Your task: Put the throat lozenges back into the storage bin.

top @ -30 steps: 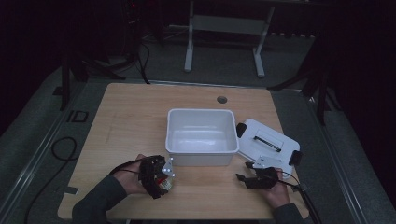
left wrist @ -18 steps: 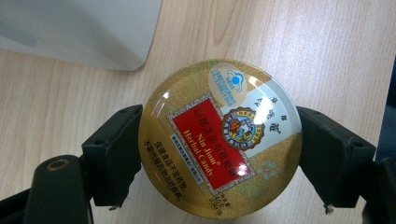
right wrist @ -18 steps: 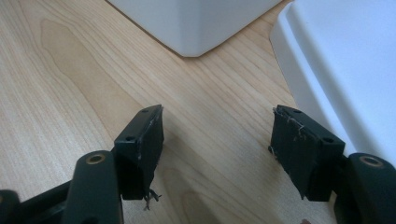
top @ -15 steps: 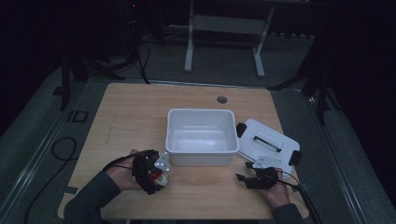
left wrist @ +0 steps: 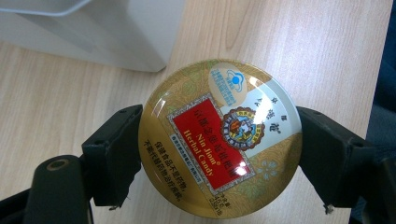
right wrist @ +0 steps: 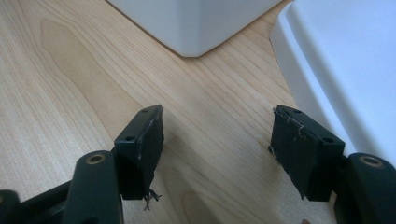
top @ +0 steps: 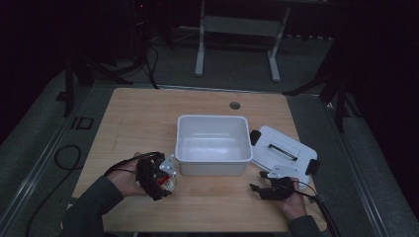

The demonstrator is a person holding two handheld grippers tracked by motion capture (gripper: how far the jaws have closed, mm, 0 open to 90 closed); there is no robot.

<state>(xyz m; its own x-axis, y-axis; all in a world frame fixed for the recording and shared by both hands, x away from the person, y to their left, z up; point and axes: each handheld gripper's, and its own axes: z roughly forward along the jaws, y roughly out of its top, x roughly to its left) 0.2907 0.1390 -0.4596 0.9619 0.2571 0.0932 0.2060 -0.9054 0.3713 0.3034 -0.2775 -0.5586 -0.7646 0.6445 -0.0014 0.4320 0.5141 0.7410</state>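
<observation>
High view: the left gripper (top: 165,174) hangs beside the white bin (top: 212,144); the right gripper (top: 269,186) rests on the desk (top: 138,118).

Left gripper view: jaws pinch the round candy tin (left wrist: 219,137) by its rim.

Right gripper view: jaws spread, bare desk between them.

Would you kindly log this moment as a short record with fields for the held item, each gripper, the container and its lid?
held item: round gold candy tin with red label, clear of the table
left gripper: shut on the tin's rim
right gripper: open, nothing between its jaws, low over the wooden table
container: white rectangular plastic bin, empty
lid: white plastic lid, right of the bin
</observation>
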